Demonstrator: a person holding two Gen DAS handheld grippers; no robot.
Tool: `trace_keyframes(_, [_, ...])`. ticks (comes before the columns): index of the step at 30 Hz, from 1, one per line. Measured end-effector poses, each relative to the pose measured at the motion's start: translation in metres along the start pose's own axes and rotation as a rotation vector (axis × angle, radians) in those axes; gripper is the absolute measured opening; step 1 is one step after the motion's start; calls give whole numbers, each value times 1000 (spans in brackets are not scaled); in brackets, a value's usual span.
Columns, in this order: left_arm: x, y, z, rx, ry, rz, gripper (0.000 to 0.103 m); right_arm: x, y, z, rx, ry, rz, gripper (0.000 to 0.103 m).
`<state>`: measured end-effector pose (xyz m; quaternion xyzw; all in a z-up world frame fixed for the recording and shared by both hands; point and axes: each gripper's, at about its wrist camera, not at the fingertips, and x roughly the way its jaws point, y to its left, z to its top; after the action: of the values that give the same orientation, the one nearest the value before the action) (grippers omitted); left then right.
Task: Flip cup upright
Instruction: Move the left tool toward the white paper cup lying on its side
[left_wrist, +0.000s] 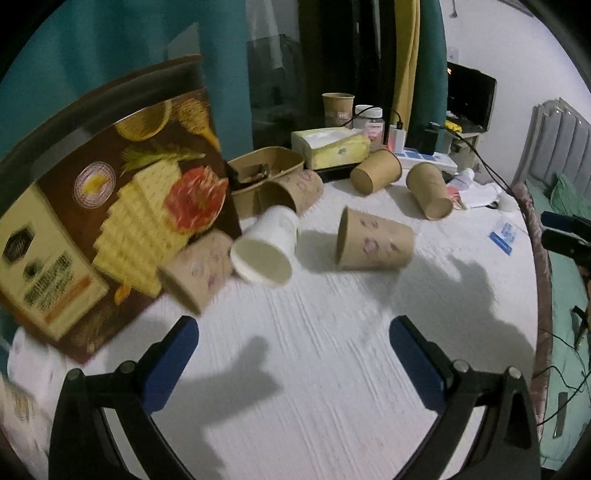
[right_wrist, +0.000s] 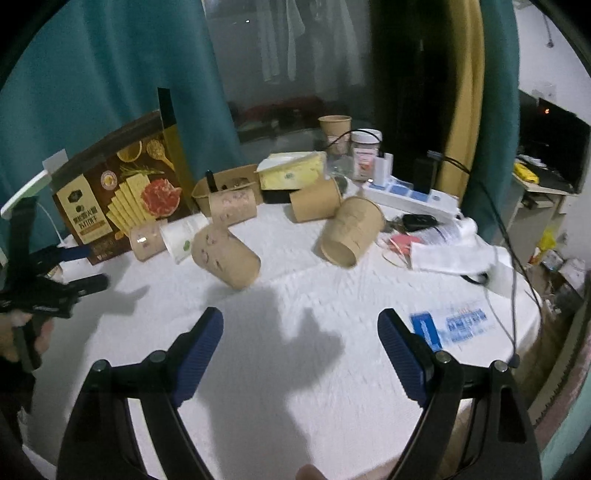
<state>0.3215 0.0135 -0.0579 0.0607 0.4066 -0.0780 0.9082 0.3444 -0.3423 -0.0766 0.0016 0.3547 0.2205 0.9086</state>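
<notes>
Several paper cups lie on their sides on the white round table (left_wrist: 332, 369). A brown patterned cup (left_wrist: 375, 243) (right_wrist: 225, 256) lies in the middle, its mouth facing left. A white cup (left_wrist: 267, 247) (right_wrist: 184, 234) lies to its left with two more patterned cups (left_wrist: 197, 271) (left_wrist: 291, 192) beside it. Two plain brown cups (left_wrist: 376, 171) (left_wrist: 430, 192) lie farther back. My left gripper (left_wrist: 293, 356) is open above bare table, short of the cups. My right gripper (right_wrist: 301, 341) is open too, nothing between its fingers.
A cracker box (left_wrist: 110, 221) leans at the left. Behind stand a cardboard tray (left_wrist: 266, 166), a tissue pack (left_wrist: 332, 146), an upright cup (left_wrist: 338, 109), a jar (left_wrist: 373, 123) and a power strip (right_wrist: 410, 195). Papers (right_wrist: 450, 251) and cables lie at the right edge.
</notes>
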Motion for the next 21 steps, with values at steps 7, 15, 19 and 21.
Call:
trace_keyframes(7, [49, 2, 42, 108, 64, 6, 103, 31, -5, 13, 31, 24, 33, 84])
trace_keyframes(15, [109, -16, 65, 366, 183, 60, 101, 53, -28, 0, 78, 35, 14, 84])
trace_keyframes(19, [131, -16, 70, 402, 225, 86, 97, 57, -38, -7, 83, 38, -5, 84])
trace_keyframes(21, [141, -12, 73, 402, 245, 92, 96, 57, -42, -10, 77, 32, -23, 84])
